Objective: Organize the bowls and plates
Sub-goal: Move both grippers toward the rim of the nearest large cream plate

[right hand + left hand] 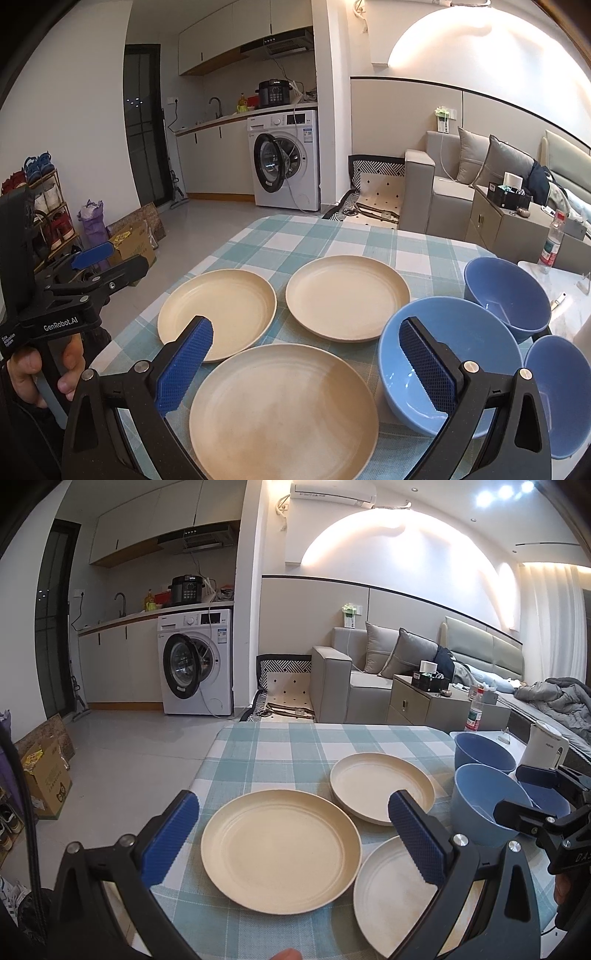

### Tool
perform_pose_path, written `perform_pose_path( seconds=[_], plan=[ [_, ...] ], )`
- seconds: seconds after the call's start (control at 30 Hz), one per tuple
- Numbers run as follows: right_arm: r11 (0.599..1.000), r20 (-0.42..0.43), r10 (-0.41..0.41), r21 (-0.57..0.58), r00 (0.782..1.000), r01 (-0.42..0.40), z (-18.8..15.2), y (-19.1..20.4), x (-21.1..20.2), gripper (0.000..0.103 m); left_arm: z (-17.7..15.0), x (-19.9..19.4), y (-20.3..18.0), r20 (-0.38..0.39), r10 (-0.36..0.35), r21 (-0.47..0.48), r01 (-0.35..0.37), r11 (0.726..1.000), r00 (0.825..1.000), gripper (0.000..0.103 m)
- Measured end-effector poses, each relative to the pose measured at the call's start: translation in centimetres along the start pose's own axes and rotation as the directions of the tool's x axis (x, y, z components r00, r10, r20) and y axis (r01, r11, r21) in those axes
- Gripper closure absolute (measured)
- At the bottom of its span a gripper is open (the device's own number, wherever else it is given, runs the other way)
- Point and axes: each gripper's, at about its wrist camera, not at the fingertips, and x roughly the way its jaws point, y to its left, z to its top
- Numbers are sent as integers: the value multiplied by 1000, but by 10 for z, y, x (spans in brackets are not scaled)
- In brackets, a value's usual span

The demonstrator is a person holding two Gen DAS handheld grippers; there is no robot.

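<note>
I have my left gripper [293,843] hovering with its jaws spread wide and empty, and straight between the blue pads lies the left plate [280,851], just past the tips at twelve o'clock. From that same view the far plate [382,788] sits at about one o'clock and the near plate [395,897] at four, partly under my right-hand pad.

My right gripper [306,363] is likewise wide open and holding nothing. The near plate [282,411] lies dead ahead of it, low in the view, with the left plate [218,314] at eleven o'clock and the far plate [347,297] at one. The three blue bowls cluster at three o'clock: the big bowl [448,367] right at my right pad, the far bowl [506,297] beyond it, and the small bowl [561,395] at the table's edge.

The plates are round, so no axis matters; what counts is that each gripper already faces its own plate. I judge nothing is stacked yet on the checked tablecloth [295,240]. The bowls fall to my right hand.
</note>
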Motion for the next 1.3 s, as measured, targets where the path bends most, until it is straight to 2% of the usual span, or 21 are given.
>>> perform_pose_path(
  seconds=[0.37,0.6,0.9,1.2,1.3],
  plan=[
    [999,-53,27,20,998,-26,6,5,41,0,-12,27,34,-66,68,-54,-72,996,995,0],
    [997,-96,80,21,992,-78,4,14,66,0,-20,39,46,-101,98,-60,-104,993,990,0],
    [988,-150,156,37,976,-152,2,25,97,0,-27,51,58,-143,111,-64,-121,991,983,0],
    [986,-187,164,26,968,-163,2,36,120,0,-35,63,69,-190,122,-77,-139,987,974,0],
    [985,-201,175,30,964,-172,3,37,127,0,-37,67,74,-212,106,-90,-127,988,972,0]
  ],
)
